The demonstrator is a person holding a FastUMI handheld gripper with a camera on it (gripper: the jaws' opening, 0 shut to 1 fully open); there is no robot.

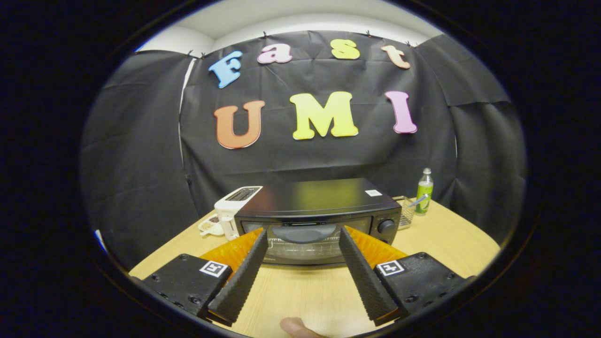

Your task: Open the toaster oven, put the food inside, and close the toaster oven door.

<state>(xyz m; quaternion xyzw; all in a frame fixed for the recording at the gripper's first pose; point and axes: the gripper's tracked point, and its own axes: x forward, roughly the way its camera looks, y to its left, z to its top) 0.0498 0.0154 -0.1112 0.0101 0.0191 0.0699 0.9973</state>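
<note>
A black toaster oven (319,206) stands on the wooden table (300,295), straight ahead of the fingers. Its glass door (305,246) is closed, with a dark handle (304,233) across the top and a round knob (386,226) on the right side of the front. My gripper (303,234) is open, its two ribbed black fingertips (258,244) spread wide and framing the door, a short way in front of it. Nothing is held between them. No food item is plainly visible; a small plate (210,226) sits left of the oven, its contents unclear.
A white pop-up toaster (235,206) stands against the oven's left side. A wire basket (406,210) and a green-labelled bottle (424,191) sit to the right, near the back. A fingertip (296,327) of the person's hand shows below the fingers. Black cloth walls the booth.
</note>
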